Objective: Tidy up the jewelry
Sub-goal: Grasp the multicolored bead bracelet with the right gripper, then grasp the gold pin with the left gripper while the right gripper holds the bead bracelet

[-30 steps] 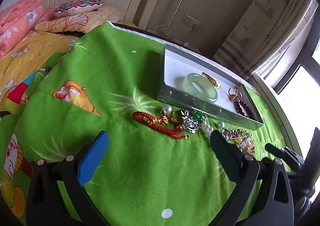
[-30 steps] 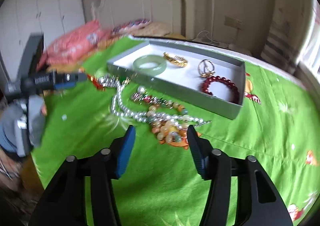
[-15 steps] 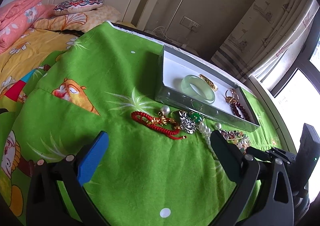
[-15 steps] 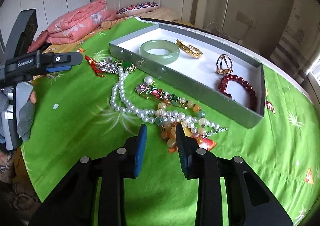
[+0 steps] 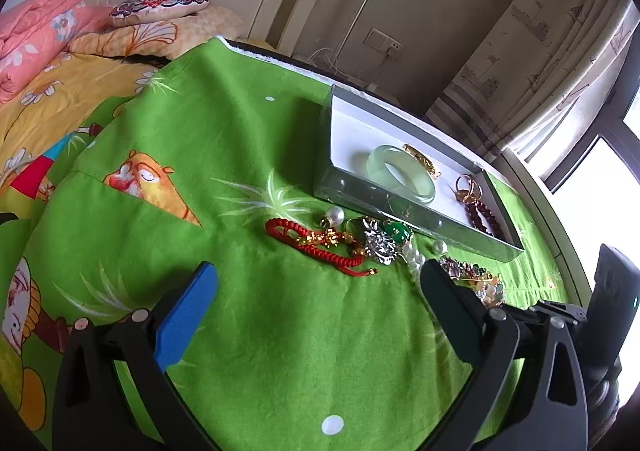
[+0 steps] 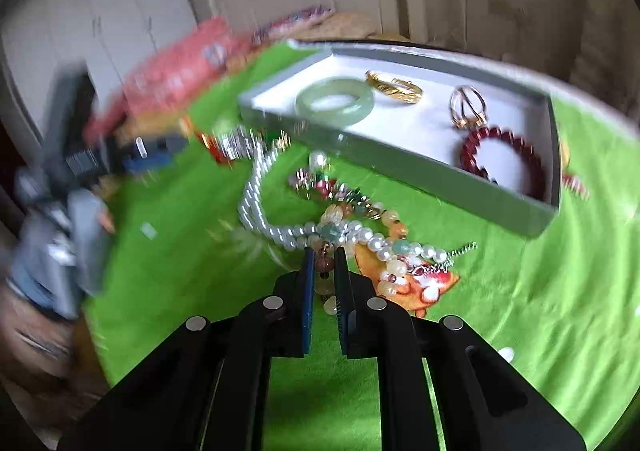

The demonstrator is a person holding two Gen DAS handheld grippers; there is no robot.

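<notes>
Since 0.5 s ago the right gripper (image 6: 323,267) has dropped low over the green cloth (image 6: 500,331) and its jaws have narrowed onto the bead bracelet (image 6: 362,235), round yellow and reddish beads pinched between the blue pads; view motion-blurred. Pearl strand (image 6: 260,187) curves away ahead-left of the jaws. Grey tray (image 6: 420,171) lies beyond them, holding a smooth jade bangle (image 6: 335,101), gold bracelet (image 6: 394,86), ring (image 6: 467,105), dark red beads (image 6: 502,157). Left gripper (image 5: 316,291) hovers level, jaws wide apart, empty; braided red cord (image 5: 316,243) just ahead between them.
</notes>
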